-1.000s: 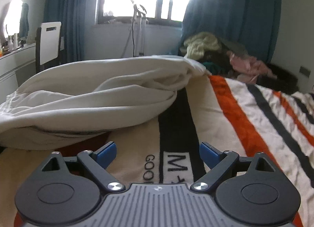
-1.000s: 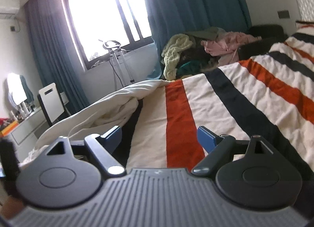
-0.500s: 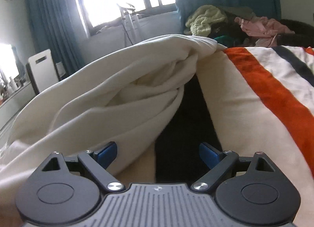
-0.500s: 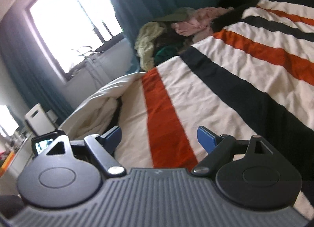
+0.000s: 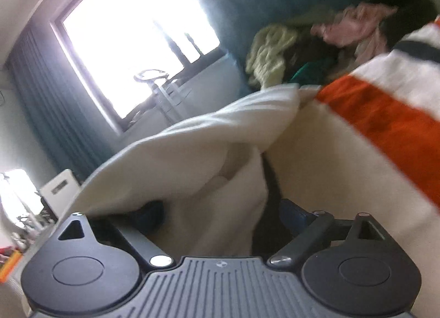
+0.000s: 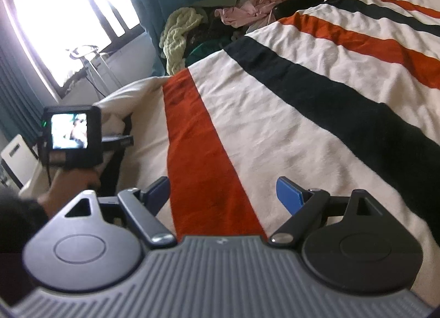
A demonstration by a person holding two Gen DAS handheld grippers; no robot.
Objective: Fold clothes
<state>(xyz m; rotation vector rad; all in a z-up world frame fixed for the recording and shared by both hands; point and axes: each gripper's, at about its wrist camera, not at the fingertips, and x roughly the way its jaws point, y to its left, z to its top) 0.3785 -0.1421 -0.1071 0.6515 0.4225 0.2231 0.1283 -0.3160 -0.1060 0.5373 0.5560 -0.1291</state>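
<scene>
A cream garment (image 5: 192, 158) lies bunched on the left part of a bed covered by a striped blanket (image 5: 357, 153). My left gripper (image 5: 220, 212) is open and pushed up against the garment, with a cream fold lying loosely between its fingers. This view is blurred and tilted. In the right wrist view the same garment (image 6: 129, 98) sits at the far left, past the orange stripe. My right gripper (image 6: 222, 191) hangs open just above the blanket (image 6: 275, 125), with nothing between its fingers. The left gripper's camera body (image 6: 73, 133) and the hand (image 6: 68, 183) holding it show at the left.
A heap of other clothes (image 6: 220, 21) is piled beyond the far end of the bed, below the blue curtains. A metal drying rack (image 6: 88, 65) stands under the bright window. A white chair (image 6: 16, 158) is at the far left.
My left gripper has moved forward into the cream garment and rolled, so its view now tilts. The right gripper has sunk closer to the blanket, and the left gripper has come into its view.
</scene>
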